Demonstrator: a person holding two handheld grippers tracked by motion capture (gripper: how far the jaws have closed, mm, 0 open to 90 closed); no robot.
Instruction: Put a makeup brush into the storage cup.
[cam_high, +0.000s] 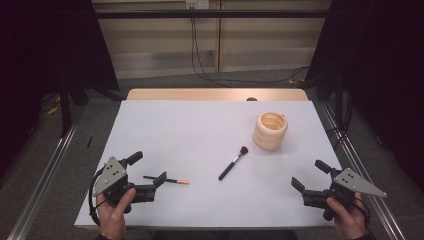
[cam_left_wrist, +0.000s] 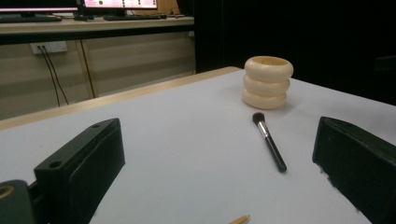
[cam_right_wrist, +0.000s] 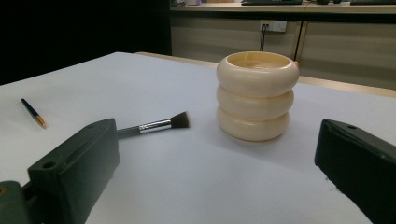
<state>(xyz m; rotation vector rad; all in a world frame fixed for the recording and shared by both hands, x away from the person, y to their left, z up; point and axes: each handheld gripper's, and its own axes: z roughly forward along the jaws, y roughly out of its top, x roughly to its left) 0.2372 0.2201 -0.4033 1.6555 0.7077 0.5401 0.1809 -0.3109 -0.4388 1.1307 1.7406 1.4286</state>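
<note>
The left gripper (cam_high: 149, 176) hangs released just beside the thin black pencil with an orange tip (cam_high: 167, 179), near left on the white table (cam_high: 200, 130). Straddle its shaft squarely, then clench. The right gripper (cam_high: 310, 176) waits unclenched, near right. The cream ribbed holder (cam_high: 270, 130) stands far right.

cream holder (cam_high: 270, 131), black brush (cam_high: 232, 164), white table (cam_high: 190, 130)

brush (cam_right_wrist: 156, 124) beside ringed cream holder (cam_right_wrist: 256, 95)
</note>
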